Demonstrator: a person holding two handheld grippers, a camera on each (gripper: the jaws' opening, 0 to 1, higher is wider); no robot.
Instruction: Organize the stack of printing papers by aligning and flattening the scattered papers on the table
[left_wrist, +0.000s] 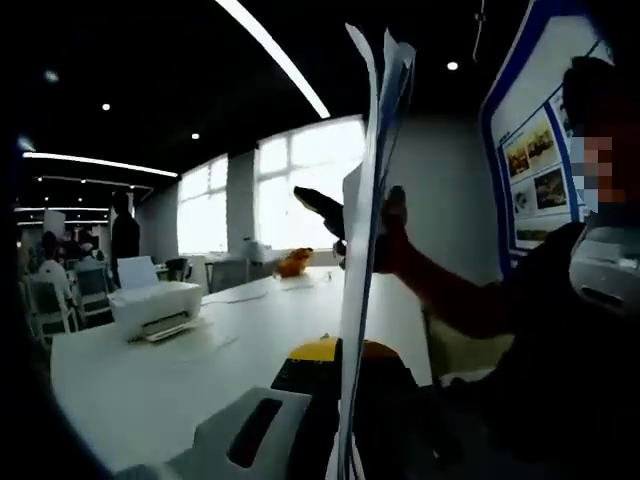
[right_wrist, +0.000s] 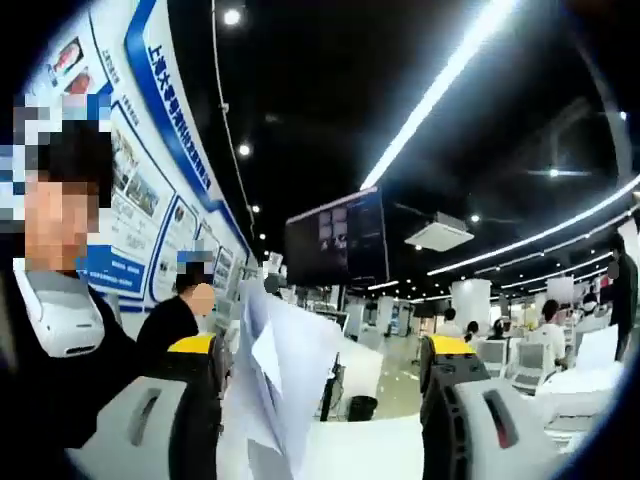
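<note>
Left gripper view: a white bench with a white printer near its far-left edge, bright windows behind. Left gripper fingers clamp an upright sheaf of white printing papers. Right gripper fingers gape wide beside the raised papers.

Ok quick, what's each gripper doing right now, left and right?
Left gripper: shut on the paper stack, held upright on edge.
Right gripper: jaws apart, open, papers standing between them.
</note>
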